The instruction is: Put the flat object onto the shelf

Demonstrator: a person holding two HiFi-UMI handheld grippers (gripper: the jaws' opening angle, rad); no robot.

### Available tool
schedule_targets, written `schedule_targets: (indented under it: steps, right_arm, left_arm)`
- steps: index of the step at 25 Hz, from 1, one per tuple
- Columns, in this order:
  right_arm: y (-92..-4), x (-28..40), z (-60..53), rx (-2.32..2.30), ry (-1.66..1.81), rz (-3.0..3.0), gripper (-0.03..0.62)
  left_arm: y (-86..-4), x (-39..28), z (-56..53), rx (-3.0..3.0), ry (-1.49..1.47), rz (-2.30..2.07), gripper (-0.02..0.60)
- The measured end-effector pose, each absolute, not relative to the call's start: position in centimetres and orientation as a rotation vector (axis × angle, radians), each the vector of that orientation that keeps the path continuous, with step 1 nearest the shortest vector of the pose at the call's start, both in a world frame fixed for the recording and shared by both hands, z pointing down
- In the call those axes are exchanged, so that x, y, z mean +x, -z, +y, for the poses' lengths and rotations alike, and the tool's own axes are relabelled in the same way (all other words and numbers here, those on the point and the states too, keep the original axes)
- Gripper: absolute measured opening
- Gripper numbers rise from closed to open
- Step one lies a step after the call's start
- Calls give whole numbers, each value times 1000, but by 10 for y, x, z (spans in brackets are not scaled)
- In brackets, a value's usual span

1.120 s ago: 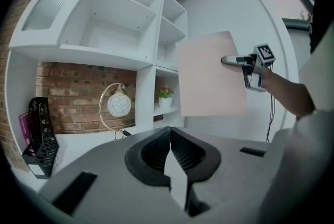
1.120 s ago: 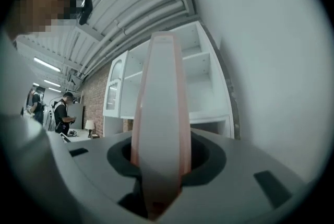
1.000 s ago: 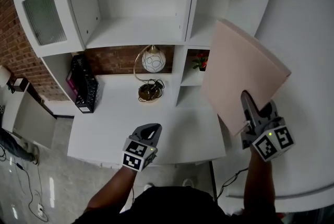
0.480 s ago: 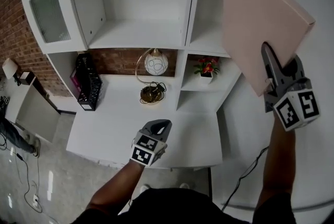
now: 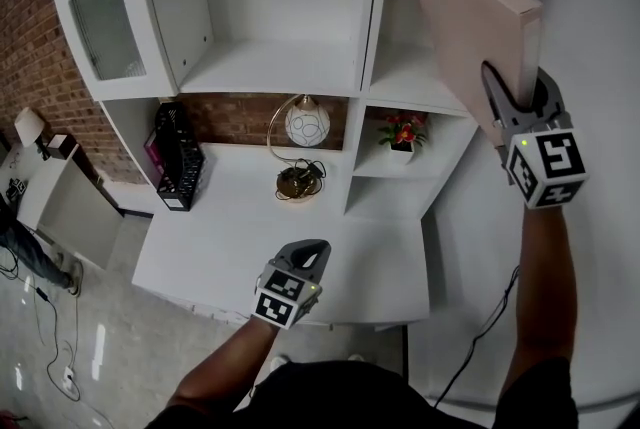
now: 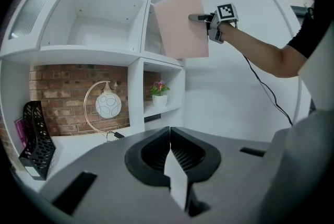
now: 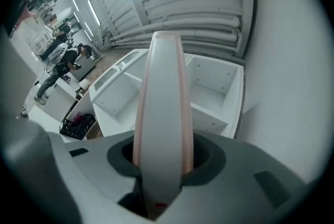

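The flat object [image 5: 468,22] is a thin pale pink board, held upright and tilted in front of the upper right compartment [image 5: 420,77] of the white shelf unit. My right gripper [image 5: 512,92] is shut on its lower edge, at arm's length above the desk. In the right gripper view the board [image 7: 163,108] stands edge-on between the jaws of that gripper [image 7: 162,157]. The left gripper view shows the board [image 6: 180,24] beside the narrow shelf column. My left gripper [image 5: 305,252] hangs low over the desk's front edge, shut with nothing in it [image 6: 169,137].
A globe lamp [image 5: 305,122] and its cable sit at the back of the white desk [image 5: 220,247]. A small flower pot [image 5: 402,135] stands in the lower right cubby. A black file rack [image 5: 178,157] is at the desk's left. A glass cabinet door [image 5: 95,7] hangs open at the upper left.
My right gripper has lifted the board up and toward the shelf's right column, turning it more edge-on. The left gripper has stayed low over the desk.
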State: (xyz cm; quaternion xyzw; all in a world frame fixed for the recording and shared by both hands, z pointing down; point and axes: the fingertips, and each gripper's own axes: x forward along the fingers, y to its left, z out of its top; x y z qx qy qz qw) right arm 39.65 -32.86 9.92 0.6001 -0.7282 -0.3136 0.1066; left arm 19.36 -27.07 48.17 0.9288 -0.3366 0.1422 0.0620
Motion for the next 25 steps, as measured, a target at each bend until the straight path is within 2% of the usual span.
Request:
schedule_targets:
  steps: [25]
  right_arm:
    - [-110,393,-358,1740,976,-1957,158]
  left_arm:
    - [-484,174,-272,2767,-408,-1068,5]
